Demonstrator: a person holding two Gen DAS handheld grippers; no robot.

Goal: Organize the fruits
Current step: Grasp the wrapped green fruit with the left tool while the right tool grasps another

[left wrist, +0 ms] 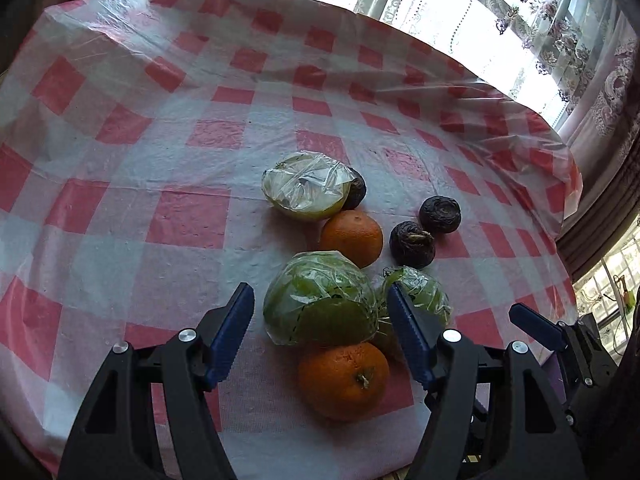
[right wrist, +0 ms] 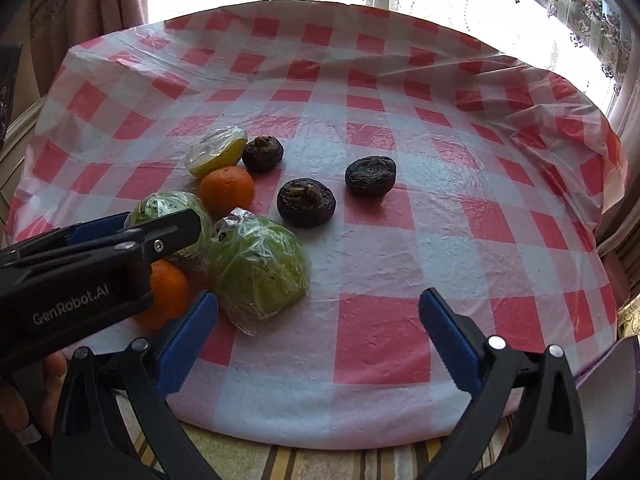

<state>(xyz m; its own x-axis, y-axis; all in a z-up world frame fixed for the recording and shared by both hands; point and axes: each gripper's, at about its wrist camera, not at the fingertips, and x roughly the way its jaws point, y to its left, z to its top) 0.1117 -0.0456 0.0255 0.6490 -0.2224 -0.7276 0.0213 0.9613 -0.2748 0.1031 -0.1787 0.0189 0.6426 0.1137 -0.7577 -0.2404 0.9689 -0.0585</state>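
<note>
- Oranges: 2. One (left wrist: 343, 380) lies between the left fingers (left wrist: 236, 332); the other (left wrist: 352, 237) beyond them.
- Green fruits in plastic wrap: 2 (left wrist: 320, 300), (left wrist: 420, 294), at the fingertips.
- Pale yellow wrapped fruit: 1 (left wrist: 306, 186), farthest out.
- Dark wrinkled fruits: 3 (right wrist: 263, 153), (right wrist: 306, 202), (right wrist: 370, 175), beyond the right fingers (right wrist: 188, 340).

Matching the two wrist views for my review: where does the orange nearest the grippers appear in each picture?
Left wrist: the near orange sits low centre, between the open left gripper fingers, in front of a wrapped green fruit.
Right wrist: the same orange is at lower left, partly hidden behind the left gripper's body.
Shared landmark: the two dark wrinkled fruits lying apart from the pile.
</note>
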